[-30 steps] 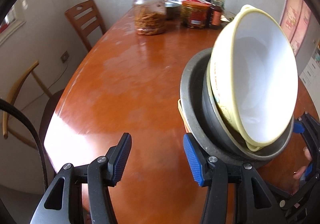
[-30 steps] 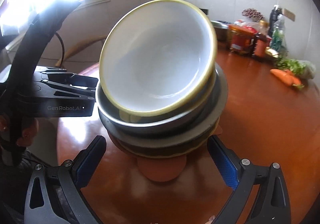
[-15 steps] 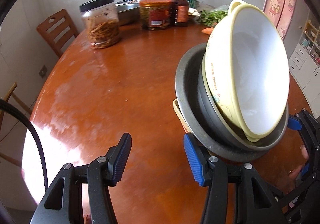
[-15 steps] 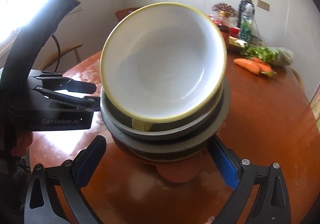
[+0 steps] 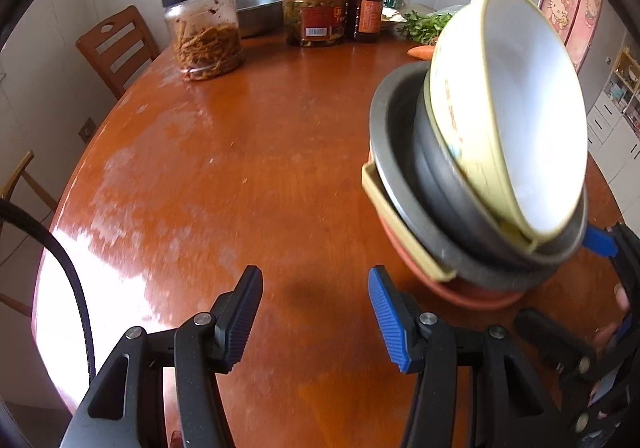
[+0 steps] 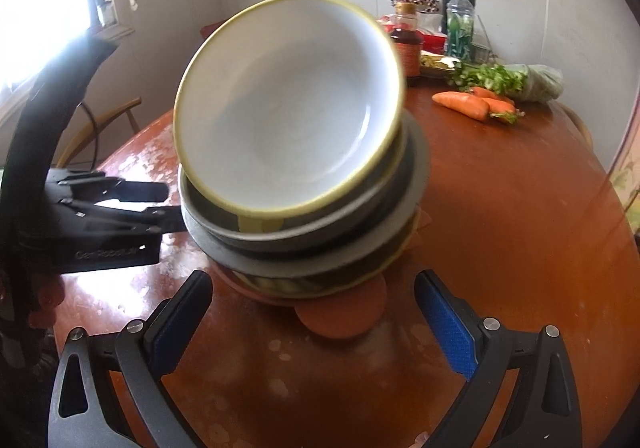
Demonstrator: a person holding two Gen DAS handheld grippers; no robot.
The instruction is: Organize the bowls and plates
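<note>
Two grippers, left gripper and right gripper, stand apart, empty; yellow-rimmed bowl nests atop tilted stack.

Bare desk is lying wide open ahead of the left tool, while the tilted dish stack is crowding its right; jars are blocking the far edge.

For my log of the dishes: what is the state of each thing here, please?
left claw, open, empty
right claw, open, gripping nothing
yellow-rimmed bowl, empty, tilted, uppermost
grey bowl, nested beneath it
black-lidded jar, closed, partly full
</note>
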